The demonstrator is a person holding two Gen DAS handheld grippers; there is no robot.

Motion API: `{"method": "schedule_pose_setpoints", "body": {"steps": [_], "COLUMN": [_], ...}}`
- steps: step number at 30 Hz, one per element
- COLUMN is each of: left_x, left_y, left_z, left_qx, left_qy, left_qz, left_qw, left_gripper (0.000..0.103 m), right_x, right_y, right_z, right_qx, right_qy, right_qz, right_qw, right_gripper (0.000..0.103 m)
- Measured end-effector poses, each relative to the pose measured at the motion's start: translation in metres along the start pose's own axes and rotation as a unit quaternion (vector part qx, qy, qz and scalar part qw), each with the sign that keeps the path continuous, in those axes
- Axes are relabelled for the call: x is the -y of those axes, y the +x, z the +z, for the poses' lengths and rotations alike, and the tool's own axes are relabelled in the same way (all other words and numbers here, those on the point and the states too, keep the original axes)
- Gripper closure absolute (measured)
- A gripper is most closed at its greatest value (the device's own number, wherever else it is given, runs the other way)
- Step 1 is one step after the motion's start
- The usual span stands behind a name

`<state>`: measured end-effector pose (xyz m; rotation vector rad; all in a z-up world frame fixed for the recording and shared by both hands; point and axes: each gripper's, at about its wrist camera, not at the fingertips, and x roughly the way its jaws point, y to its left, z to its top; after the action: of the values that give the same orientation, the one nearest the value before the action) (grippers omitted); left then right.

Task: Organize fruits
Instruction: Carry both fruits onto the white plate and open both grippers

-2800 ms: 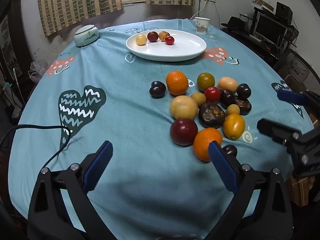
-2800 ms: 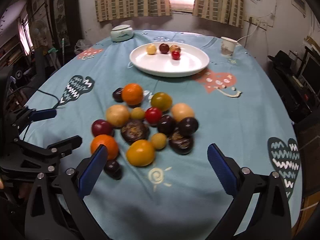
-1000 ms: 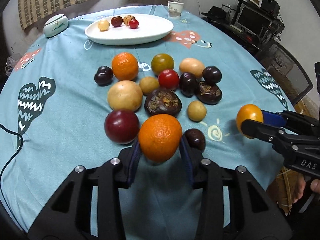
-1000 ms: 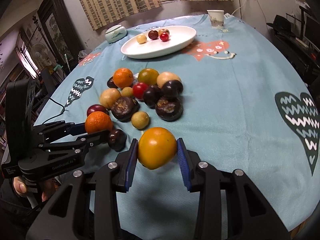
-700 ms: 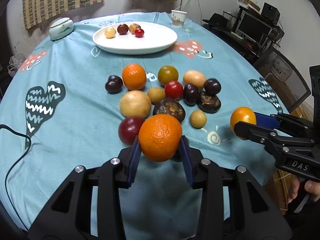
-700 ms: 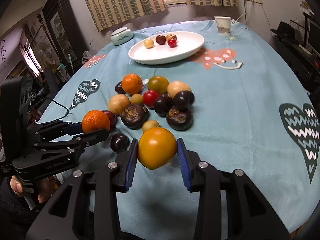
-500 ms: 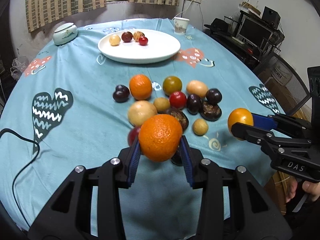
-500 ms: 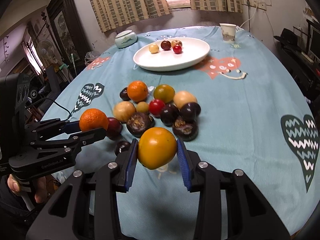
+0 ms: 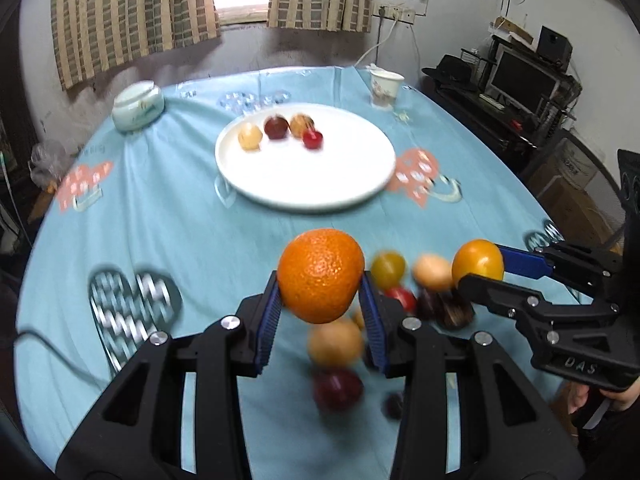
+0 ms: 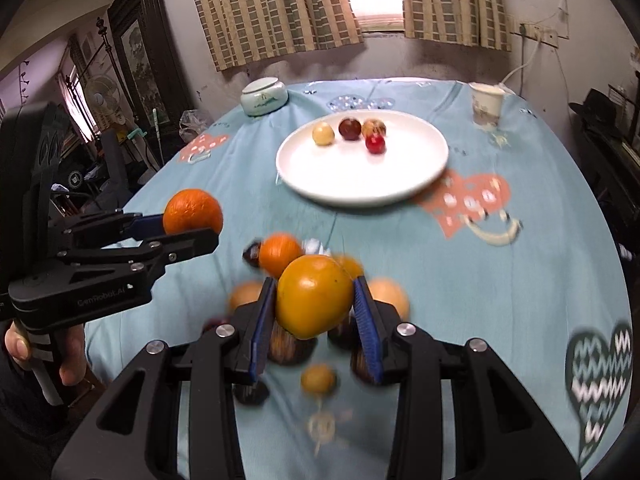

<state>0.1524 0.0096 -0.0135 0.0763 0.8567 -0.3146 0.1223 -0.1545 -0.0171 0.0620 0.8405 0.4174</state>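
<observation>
1. Striped curtains (image 9: 132, 12) hung either side of a bright window behind the round table, which was covered in a light blue cloth (image 9: 168, 216) printed with hearts.
2. At 12 o'clock from your grippers sat the white plate (image 9: 320, 184), with four small fruits grouped at its far edge – a pale yellow one (image 9: 250, 137), a dark red one (image 9: 276, 127), a brownish one (image 9: 301, 124) and a small bright red one (image 9: 312, 139).
3. Your left gripper (image 9: 321, 312) was clamped on an orange (image 9: 321, 275); its blue pads pressed both sides and the fruit was clear of the cloth.
4. Your right gripper (image 10: 314, 320) gripped a yellow-orange fruit (image 10: 315, 296) in the same way, also lifted off the table.
5. From the left wrist view the right gripper stood at about 3 o'clock, just beside your left one, with its fruit at the fingertips.
6. From the right wrist view the left gripper came in at 9 o'clock, and your hand (image 10: 68, 356) showed on its handle.
7. Below and behind the held fruits lay the remaining pile (image 10: 280, 256) on the cloth – blurred, but it included another orange, pale round fruits and dark ones.
8. A lidded ceramic jar (image 9: 138, 106) stood at 11 o'clock near the far edge, and a paper cup (image 9: 385, 89) at 1 o'clock.
</observation>
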Motion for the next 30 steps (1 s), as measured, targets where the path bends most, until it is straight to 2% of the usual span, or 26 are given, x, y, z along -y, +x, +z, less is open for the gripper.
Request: {"method": "schedule_pose_setpoints", "body": {"steps": [2, 7, 11, 14, 18, 25, 28, 30], "left_x": [-0.007, -0.025, -0.041, -0.05, -0.056, -0.055, -0.056, -0.056], "left_y": [0.012, 0.056, 0.118, 0.162, 0.198, 0.221, 0.224, 0.223], "left_z": [0.027, 0.091, 0.129, 0.144, 0.154, 0.154, 0.156, 0.157], "left_qx": [-0.005, -0.018, -0.049, -0.073, -0.093, -0.104, -0.106, -0.103], "left_qy": [-0.007, -0.009, -0.02, -0.03, -0.036, -0.02, -0.02, -0.019], "left_qz": [-0.002, 0.015, 0.023, 0.025, 0.014, 0.017, 0.025, 0.031], "left_qw": [1.0, 0.9997, 0.9983, 0.9966, 0.9949, 0.9943, 0.9939, 0.994], "left_gripper": [0.064, 0.063, 0.063, 0.063, 0.063, 0.063, 0.062, 0.058], "right_x": [0.004, 0.025, 0.055, 0.074, 0.081, 0.084, 0.079, 0.08], "right_y": [0.011, 0.059, 0.112, 0.164, 0.198, 0.214, 0.219, 0.22], "right_z": [0.022, 0.088, 0.127, 0.144, 0.152, 0.157, 0.159, 0.16], "right_qx": [-0.001, -0.008, -0.023, -0.055, -0.073, -0.073, -0.072, -0.075], "right_qy": [-0.006, -0.024, -0.025, -0.034, -0.051, -0.074, -0.095, -0.098], "right_qz": [-0.003, -0.042, -0.075, -0.087, -0.095, -0.118, -0.145, -0.153], "right_qw": [1.0, 0.999, 0.997, 0.994, 0.991, 0.988, 0.982, 0.981], "right_gripper": [0.064, 0.064, 0.064, 0.064, 0.064, 0.064, 0.063, 0.061]}}
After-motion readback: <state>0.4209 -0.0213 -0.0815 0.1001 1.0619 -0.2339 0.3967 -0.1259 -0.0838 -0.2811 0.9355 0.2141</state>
